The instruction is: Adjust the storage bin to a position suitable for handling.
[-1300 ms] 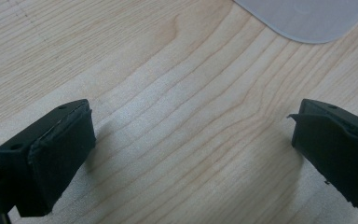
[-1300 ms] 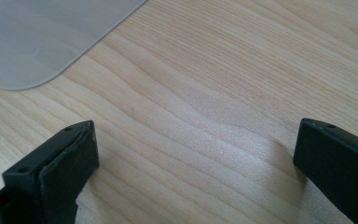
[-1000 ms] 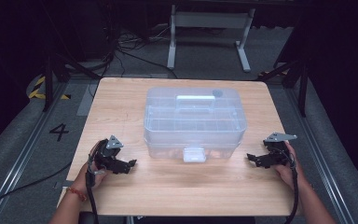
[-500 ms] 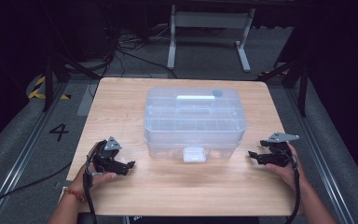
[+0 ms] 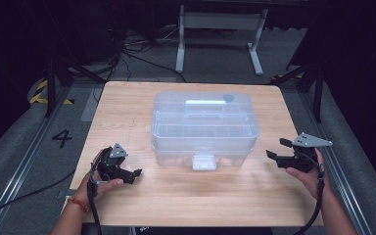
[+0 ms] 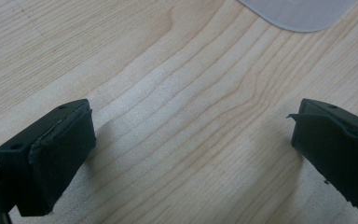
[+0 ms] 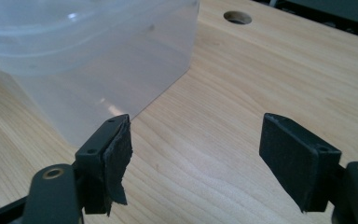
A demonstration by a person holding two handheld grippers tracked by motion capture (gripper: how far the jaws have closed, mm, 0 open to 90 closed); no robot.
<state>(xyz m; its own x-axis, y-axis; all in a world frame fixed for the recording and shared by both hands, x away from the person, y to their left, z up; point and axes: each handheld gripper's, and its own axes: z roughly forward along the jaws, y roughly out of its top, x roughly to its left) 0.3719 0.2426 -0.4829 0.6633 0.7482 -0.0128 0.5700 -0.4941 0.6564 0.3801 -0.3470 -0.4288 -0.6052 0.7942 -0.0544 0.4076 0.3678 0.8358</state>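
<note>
clear box [image 5: 204,128] sits mid-frame on the table [image 5: 127,103]. left gripper [image 5: 136,172], lower left, jaws apart, empty. right gripper [image 5: 273,155], lower right, jaws apart but just closing, nothing between.

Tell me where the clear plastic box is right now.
In the high view the clear plastic box sits mid-table, between the left gripper and right gripper.

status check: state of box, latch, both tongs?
clear plastic box: lid shut, upright, mid-table.
front latch: down against the box front.
left tongs: open, empty, over bare wood.
right tongs: open, empty, jaws have just been closing, beside the box, not touching.
</note>
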